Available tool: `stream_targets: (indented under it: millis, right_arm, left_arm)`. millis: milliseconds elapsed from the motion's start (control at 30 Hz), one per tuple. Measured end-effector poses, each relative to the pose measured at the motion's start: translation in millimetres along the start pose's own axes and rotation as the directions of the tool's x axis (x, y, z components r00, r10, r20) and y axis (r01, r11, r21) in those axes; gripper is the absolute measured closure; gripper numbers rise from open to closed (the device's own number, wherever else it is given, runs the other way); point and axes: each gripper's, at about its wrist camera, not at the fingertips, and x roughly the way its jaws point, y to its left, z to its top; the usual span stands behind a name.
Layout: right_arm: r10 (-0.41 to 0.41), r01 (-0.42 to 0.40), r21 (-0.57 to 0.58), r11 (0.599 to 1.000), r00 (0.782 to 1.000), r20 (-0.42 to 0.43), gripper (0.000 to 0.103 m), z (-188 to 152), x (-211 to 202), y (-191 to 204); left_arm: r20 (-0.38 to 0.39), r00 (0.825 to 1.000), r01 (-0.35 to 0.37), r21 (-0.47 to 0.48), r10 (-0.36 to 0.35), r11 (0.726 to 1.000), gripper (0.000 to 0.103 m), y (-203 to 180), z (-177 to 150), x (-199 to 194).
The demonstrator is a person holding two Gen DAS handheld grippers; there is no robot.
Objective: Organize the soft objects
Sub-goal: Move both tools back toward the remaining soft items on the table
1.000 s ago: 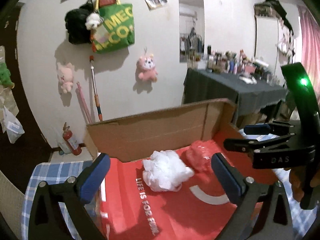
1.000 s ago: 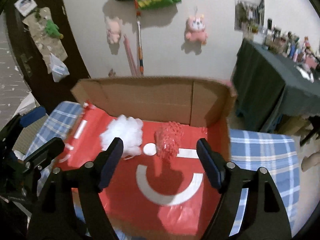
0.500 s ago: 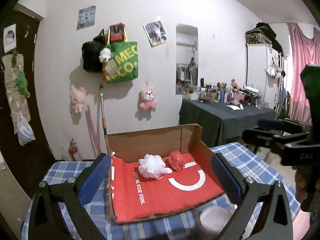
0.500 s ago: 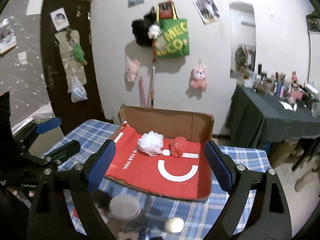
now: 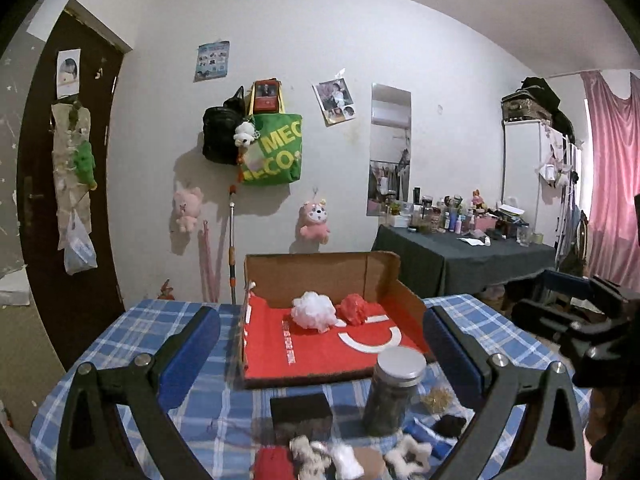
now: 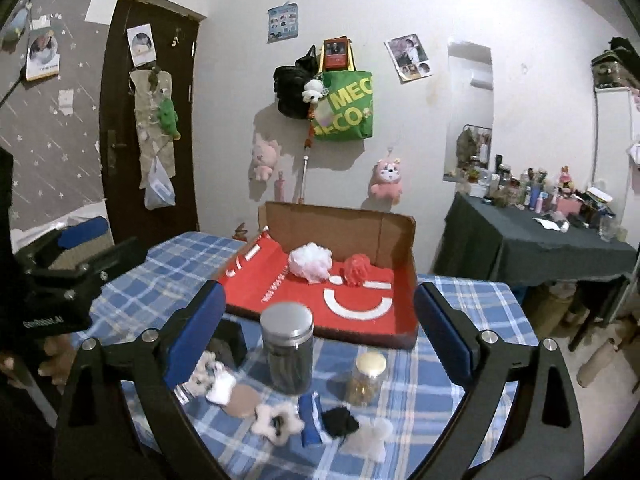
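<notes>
Nearest both cameras, small soft pieces lie loose on the blue-checked worktop: a white fluffy scrunchie, a black fabric scrunchie and a white plush scrap. The next pick is best made by descending on one piece alone, clear of the dark glass jar with silver lid and the small amber jar. The right gripper, its jaws having just been opening, stands wide and empty; the left gripper likewise spreads wide, holding nothing. Farther off, the red-lined cardboard box holds a white mesh pouf just beside a red mesh pouf.
</notes>
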Motion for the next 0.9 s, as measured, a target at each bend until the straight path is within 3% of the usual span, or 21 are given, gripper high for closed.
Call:
stream_targets:
  millis: [233, 467, 900]
  right_arm:
    - [-0.031, 0.032, 0.031, 0.999, 0.999, -0.021, 0.007, -52.3, 3.5, 4.4]
    - [-0.042, 0.044, 0.025, 0.999, 0.996, -0.081, 0.007, -95.4, 24.8, 11.5]
    - [0.051, -0.034, 0.075, 0.997, 0.970, -0.239, 0.007, -141.1, 74.2, 27.7]
  left_arm:
    - [-0.015, 0.999, -0.046, 0.009, 0.046, 0.999, 0.000, -7.0, -40.6, -14.4]
    - [-0.104, 0.993, -0.053, 0.027, 0.055, 0.998, 0.000, -12.6, -88.9, -3.9]
    - [-0.257, 0.960, -0.102, 0.030, 0.106, 0.994, 0.000, 11.0, -137.8, 20.9]
